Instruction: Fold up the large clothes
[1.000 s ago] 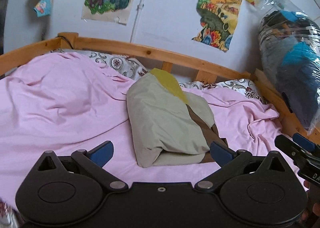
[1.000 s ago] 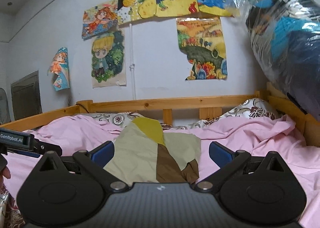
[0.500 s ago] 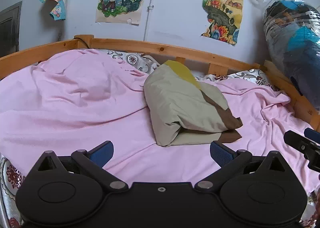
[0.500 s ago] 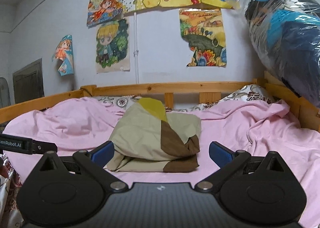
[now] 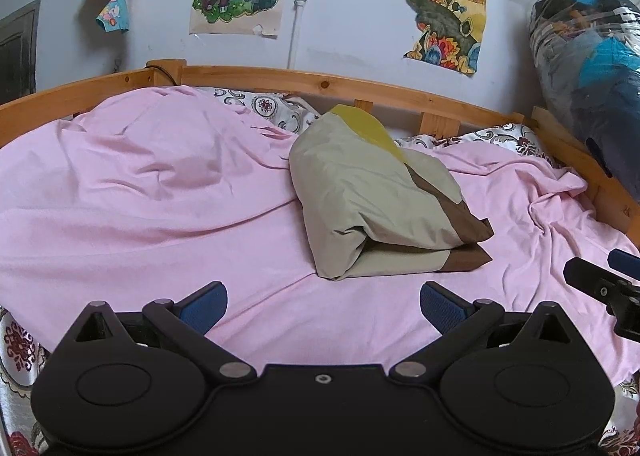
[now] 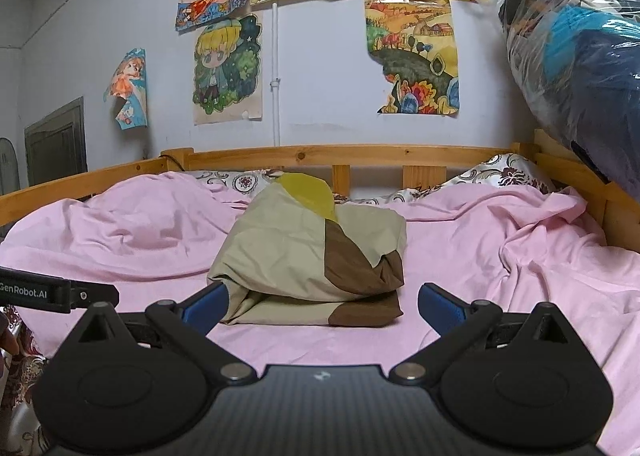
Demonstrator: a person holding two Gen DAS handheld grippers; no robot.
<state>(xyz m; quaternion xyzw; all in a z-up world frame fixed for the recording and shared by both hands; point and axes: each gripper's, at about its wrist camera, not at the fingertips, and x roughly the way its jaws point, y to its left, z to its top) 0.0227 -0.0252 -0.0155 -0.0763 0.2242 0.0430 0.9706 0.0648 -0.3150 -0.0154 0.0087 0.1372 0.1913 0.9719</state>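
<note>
- Left gripper: jaws spread wide, blue pads bare, nothing held; it hung low over the pink sheet, short of the folded garment.
- Right gripper: likewise wide apart and empty, aimed squarely at the folded garment, whose near edge lay just beyond its left pad.
- Mutual view: the right gripper's tip appeared at the right edge of the left wrist view, and the left gripper's arm at the left edge of the right wrist view; the two tools stood side by side, well apart.
- Garment: a compact bundle in beige, brown and yellow, doubled over on itself with a rounded fold toward the left and stacked layers showing at the near edge; it rested mid-bed on the pink sheet, with the wooden headboard beyond it.
- Step in hand, as judged: folding appeared essentially complete, since the cloth lay in a tidy packet and neither tool touched it.
- Next move, as judged: if any remained, it would call for a light tidy of the loose brown corner at the near right, or for both grippers to close on opposite sides of the packet to lift it without spilling the layers.
- Background: a plastic-wrapped bundle hung at the upper right, clear of the work.
</note>
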